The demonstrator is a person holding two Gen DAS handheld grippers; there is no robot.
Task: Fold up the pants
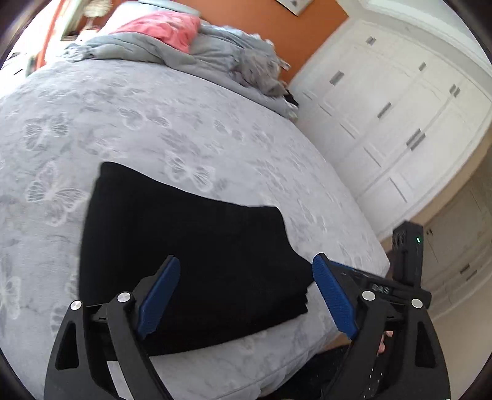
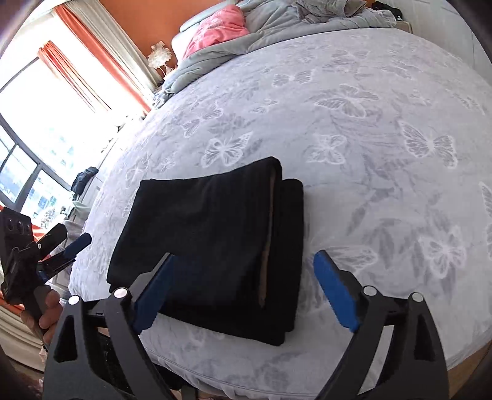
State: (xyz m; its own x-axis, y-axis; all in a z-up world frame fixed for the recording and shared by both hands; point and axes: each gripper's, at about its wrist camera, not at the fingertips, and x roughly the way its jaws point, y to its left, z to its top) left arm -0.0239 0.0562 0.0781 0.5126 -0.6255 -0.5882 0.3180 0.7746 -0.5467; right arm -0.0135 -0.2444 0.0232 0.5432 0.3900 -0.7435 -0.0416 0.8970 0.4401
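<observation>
The black pants lie folded into a compact stack near the front edge of the bed; they also show in the right wrist view, with a brown inner edge showing along the fold. My left gripper is open and empty, held just above the near part of the pants. My right gripper is open and empty, also above the near edge of the stack. The left gripper also shows at the far left of the right wrist view.
The bed has a grey butterfly-pattern cover. A crumpled grey duvet and a pink cloth lie at the headboard end. White wardrobe doors stand to the right. A bright window with orange curtains is on the left.
</observation>
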